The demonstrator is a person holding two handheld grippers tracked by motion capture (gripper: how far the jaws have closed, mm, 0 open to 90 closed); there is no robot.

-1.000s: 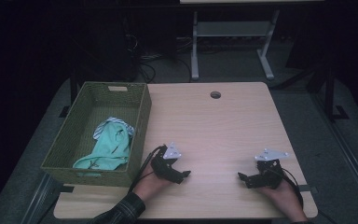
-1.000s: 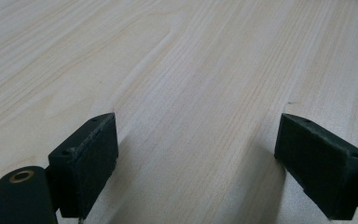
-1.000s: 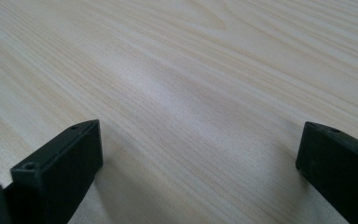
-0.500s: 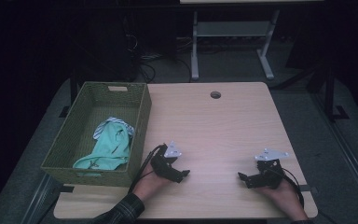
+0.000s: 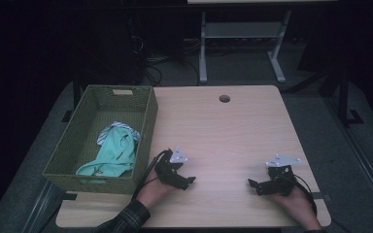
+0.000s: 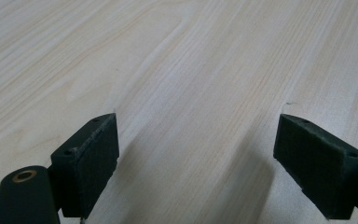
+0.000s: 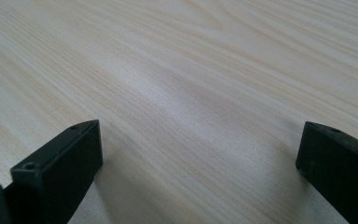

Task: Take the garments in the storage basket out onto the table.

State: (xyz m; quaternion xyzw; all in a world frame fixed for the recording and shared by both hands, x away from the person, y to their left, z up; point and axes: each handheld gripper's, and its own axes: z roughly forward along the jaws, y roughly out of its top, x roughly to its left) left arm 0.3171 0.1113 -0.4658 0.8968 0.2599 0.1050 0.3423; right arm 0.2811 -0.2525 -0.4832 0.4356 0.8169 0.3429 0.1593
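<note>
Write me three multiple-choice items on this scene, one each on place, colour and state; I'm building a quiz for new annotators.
1. Where does the basket stand?
A. At the table's left edge
B. At the table's right edge
C. On the floor

2. What colour is the largest cloth in the basket?
A. Red
B. Mint green
C. Black

3. How do the left tool and right tool stand?
A. Both shut on cloth
B. One open, one shut
C. Both open, holding nothing

Answers: 1 A, the high view shows it on the table at the left; 2 B, mint green cloth; 3 C, each gripper view shows spread jaws over bare wood.
</note>
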